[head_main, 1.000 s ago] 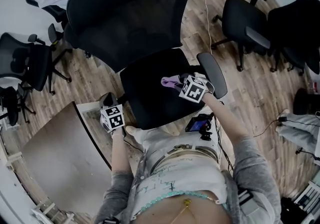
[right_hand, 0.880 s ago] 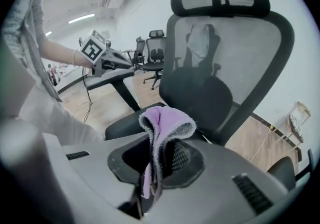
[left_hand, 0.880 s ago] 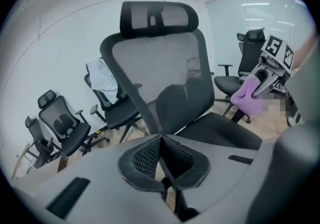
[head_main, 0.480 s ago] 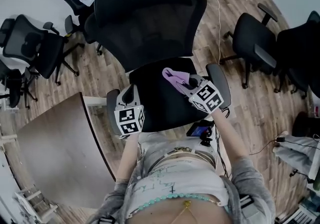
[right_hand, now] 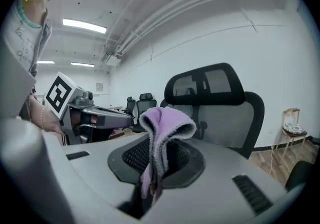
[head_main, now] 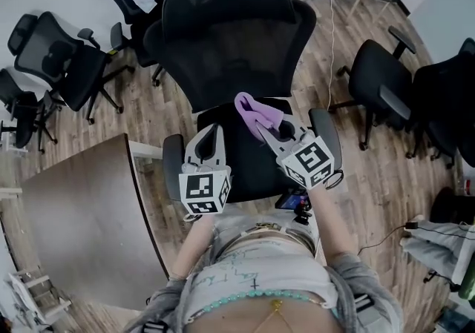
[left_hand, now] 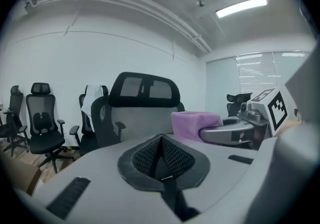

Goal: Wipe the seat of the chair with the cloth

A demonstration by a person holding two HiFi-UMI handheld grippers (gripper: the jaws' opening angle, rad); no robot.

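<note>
Presently, right hand-held gripper [head_main: 273,133] pinches the purple cloth [head_main: 256,111] above the chair seat [head_main: 249,165]; left hand-held gripper [head_main: 210,140] is pressed together, empty, above the seat's left edge.

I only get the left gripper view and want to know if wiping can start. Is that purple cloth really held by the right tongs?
Observer: Yes. The right gripper view shows the right tongs shut on the cloth, with its fold standing up above them.
Operator: Is it touching the seat?
Observer: It doesn't look so. In the head view it sits raised over the rear of the seat, near the backrest.
Operator: Where are my left tongs over the chair?
Observer: In the head view the left tongs are over the seat's left side, next to the left armrest.
</note>
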